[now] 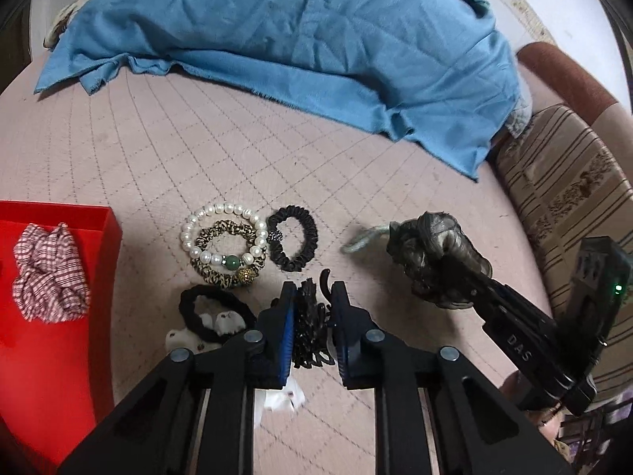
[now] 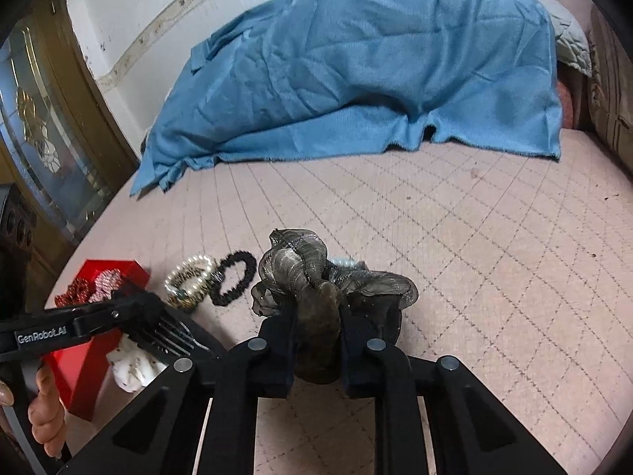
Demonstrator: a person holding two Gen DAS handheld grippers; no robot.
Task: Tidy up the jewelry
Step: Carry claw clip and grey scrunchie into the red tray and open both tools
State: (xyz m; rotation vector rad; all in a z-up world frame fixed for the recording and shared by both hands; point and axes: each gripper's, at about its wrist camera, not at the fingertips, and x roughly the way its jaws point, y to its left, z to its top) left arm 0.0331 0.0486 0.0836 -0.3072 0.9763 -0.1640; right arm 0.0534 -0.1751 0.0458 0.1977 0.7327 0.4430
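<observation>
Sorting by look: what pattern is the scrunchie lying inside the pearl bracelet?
Tan and black animal print scrunchie, inside the pearl bracelet; clearest in the left wrist view.

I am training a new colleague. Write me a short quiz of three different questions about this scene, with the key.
1. True or false: the left gripper has its jaws closed on a black hair claw.
2. What does the right gripper hold? A) pearl bracelet B) grey organza scrunchie C) red box
3. Fill in: the checked scrunchie lies inside the ____ box.

Key: 1 true; 2 B, the grey organza scrunchie; 3 red, see the red box.
</observation>
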